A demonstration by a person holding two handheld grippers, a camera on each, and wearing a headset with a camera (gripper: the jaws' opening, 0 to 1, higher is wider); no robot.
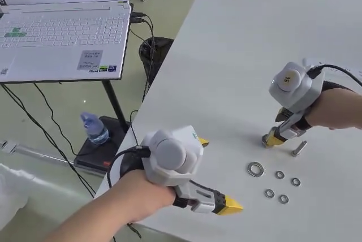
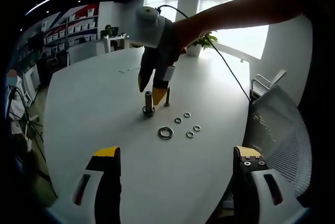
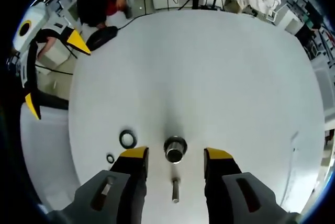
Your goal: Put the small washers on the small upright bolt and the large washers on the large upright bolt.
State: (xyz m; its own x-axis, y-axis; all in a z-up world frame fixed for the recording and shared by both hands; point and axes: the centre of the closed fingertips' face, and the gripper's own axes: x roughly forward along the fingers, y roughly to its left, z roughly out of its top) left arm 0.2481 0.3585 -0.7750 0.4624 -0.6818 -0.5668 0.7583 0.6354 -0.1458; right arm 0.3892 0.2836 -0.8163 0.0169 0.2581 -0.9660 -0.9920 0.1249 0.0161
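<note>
The large upright bolt [image 3: 175, 149] stood on the white table [image 1: 237, 55] between the spread jaws of the right gripper [image 3: 176, 154], with a gap on each side. In the head view the gripper's yellow tips hid all but the bolt's base. The small upright bolt [image 2: 167, 97] stood just beside it. Near them one large washer [image 1: 255, 169] and four small washers [image 1: 280, 174] lay flat on the table. In the right gripper view a jaw covered most of the small ones. The left gripper [image 1: 218, 173] hovered at the table's near edge, jaws wide apart, holding nothing. Past the table's edge stood a laptop [image 1: 62, 27] and, lower down, a water bottle [image 1: 93, 128].
</note>
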